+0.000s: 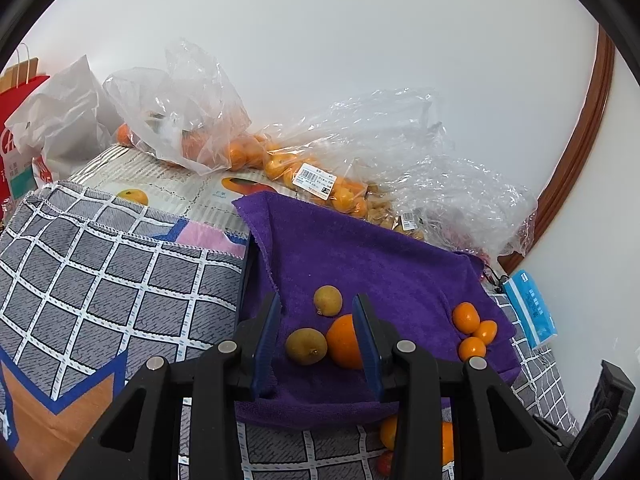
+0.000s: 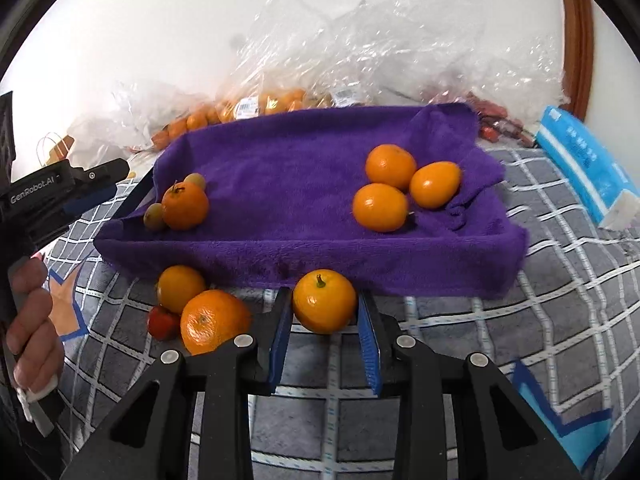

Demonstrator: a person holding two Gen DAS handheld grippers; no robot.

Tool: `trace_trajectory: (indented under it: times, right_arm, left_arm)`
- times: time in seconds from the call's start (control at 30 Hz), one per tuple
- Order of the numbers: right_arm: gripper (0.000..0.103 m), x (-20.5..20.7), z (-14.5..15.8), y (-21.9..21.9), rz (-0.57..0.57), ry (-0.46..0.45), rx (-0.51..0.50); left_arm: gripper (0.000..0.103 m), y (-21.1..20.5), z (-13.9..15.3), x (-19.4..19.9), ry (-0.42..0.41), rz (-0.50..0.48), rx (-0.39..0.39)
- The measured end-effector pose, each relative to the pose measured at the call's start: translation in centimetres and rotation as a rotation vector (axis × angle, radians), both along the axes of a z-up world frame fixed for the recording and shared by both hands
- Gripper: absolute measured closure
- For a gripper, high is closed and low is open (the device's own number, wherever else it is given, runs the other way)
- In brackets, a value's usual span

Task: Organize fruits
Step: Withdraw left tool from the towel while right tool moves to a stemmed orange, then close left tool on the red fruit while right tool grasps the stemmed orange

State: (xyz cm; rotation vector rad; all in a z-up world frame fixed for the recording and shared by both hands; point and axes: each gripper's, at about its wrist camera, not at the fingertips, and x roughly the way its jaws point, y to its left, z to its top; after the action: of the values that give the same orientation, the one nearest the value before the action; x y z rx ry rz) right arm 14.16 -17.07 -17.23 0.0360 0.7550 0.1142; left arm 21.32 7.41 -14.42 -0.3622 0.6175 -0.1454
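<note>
Purple towel [image 2: 280, 168] already carries six sorted fruits; three more wait beside it. Right gripper [image 2: 324, 344] jaws straddle an orange [image 2: 324, 300], unclenched; left gripper [image 1: 316, 344] jaws released.

Left gripper [image 1: 318, 340]: jaws parted wide, blue fingers [image 1: 267, 334] angled forward and down, nothing clamped between them. Right gripper [image 2: 325, 330]: jaws apart, blue pads flanking a small orange fruit [image 2: 324, 301]; firm contact cannot be told. In the right wrist view, the person's left hand [image 2: 30, 320] wraps the left gripper's handle at far left.
</note>
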Motion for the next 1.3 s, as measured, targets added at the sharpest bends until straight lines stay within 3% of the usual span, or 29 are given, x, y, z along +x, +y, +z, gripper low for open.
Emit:
trace_trajectory:
  times: [0.17, 0.5, 0.7, 0.9, 1.13, 1.3]
  right_arm:
    - [0.071, -1.1, 0.4, -1.4, 0.002, -0.054, -0.039]
    - [0.071, -0.6, -0.5, -3.9, -0.012, -0.014, 0.118]
    - [0.071, -0.8, -0.4, -3.1, -0.033, -0.029, 0.058]
    - [0.071, -0.6, -0.5, -3.0, -0.022, -0.02, 0.046]
    - [0.071, -0.7, -0.4, -3.4, -0.047, -0.02, 0.061]
    - [0.071, -0.6, -0.5, -3.4, -0.061, -0.017, 0.05]
  left_arm:
    - [0.067, -0.4, 0.2, -0.3, -0.013, -0.023, -0.007]
    - [0.067, -3.6, 0.6, -1.5, -0.047, -0.094, 0.094]
    - [0.067, -5.0, 0.6, -1.8, -0.064, -0.14, 0.162]
    - [0.067, -5.5, 1.0, -2.0, -0.055, -0.246, 0.143]
    - [0.067, -6.0, 2.0, -3.8, 0.0, -0.357, 0.1]
    - [0.067, -6.2, -0.5, -5.5, 0.067, -0.364, 0.193]
